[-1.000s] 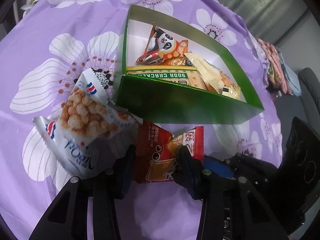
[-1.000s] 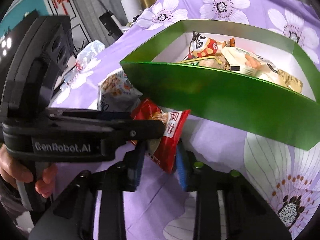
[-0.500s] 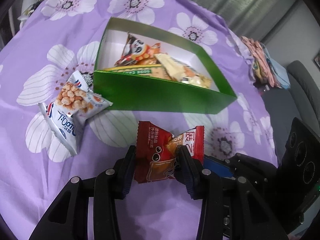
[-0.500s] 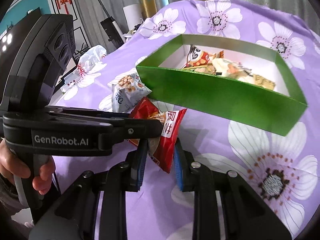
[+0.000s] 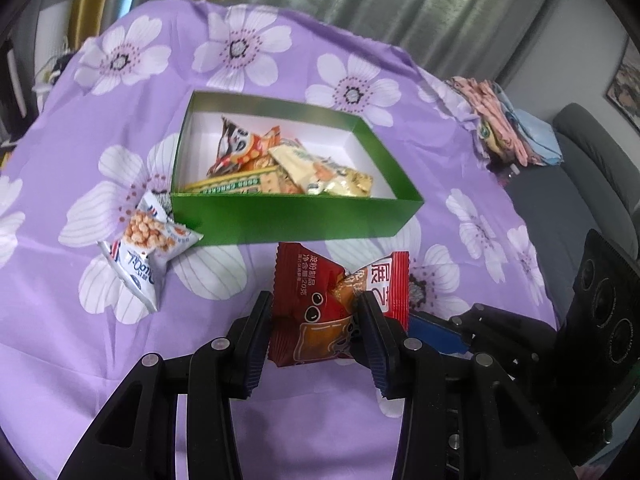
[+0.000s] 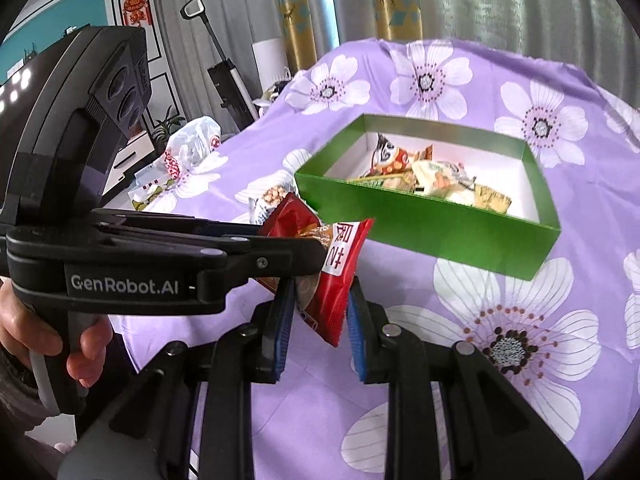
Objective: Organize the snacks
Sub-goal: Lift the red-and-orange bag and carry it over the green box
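A: Where are the edges, and how much room is there?

B: The green box (image 5: 296,216) sits mid-desk on the purple flowered cloth (image 5: 60,360), its near wall facing both claws. Bare cloth lies between that wall and the claws, and more stretches off to the right in the right wrist view. The desk's far edge runs close behind the box, in front of the curtains (image 5: 360,0).

A: And the red packet?

B: The red packet (image 5: 320,312) is up off the cloth, short of the box's near wall. The left claw (image 5: 316,320) is clamped on its crumpled middle, fingers (image 5: 256,340) pressing each side. The right claw (image 6: 316,320) has its blue pads (image 6: 280,332) close on the packet's lower end; whether they truly pinch it I cannot tell.

A: How does it look?

B: Red, creased at the waist, with white characters on one end and a cartoon face lower down.

A: Anything else nearby?

B: A white puff bag (image 5: 148,248) lies on the cloth, touching the box's near left corner. Inside the box are a panda packet (image 5: 240,148) and pale cracker packs (image 5: 320,172), piled toward the left and middle
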Motion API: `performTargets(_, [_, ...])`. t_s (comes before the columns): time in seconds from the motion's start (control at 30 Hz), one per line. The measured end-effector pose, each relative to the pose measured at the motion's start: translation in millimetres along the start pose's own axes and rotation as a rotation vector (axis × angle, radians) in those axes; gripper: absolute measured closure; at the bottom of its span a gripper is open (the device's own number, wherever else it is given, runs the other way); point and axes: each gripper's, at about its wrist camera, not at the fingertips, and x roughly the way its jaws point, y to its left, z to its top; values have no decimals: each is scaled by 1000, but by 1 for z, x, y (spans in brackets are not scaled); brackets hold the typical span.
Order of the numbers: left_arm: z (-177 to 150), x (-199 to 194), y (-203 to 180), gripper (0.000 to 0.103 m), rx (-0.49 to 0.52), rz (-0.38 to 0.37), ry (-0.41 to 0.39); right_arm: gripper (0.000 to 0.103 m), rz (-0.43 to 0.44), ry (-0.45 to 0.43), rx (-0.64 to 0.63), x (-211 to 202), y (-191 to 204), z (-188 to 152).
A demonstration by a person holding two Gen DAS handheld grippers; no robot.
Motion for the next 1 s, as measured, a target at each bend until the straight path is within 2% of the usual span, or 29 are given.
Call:
performTargets(0.37, [3, -10, -21, 60, 45, 12, -32, 77, -12, -64, 0, -22, -3, 1])
performTargets(1.0, [9, -4, -36, 60, 88, 35, -23, 77, -12, -99, 19, -30, -11, 0])
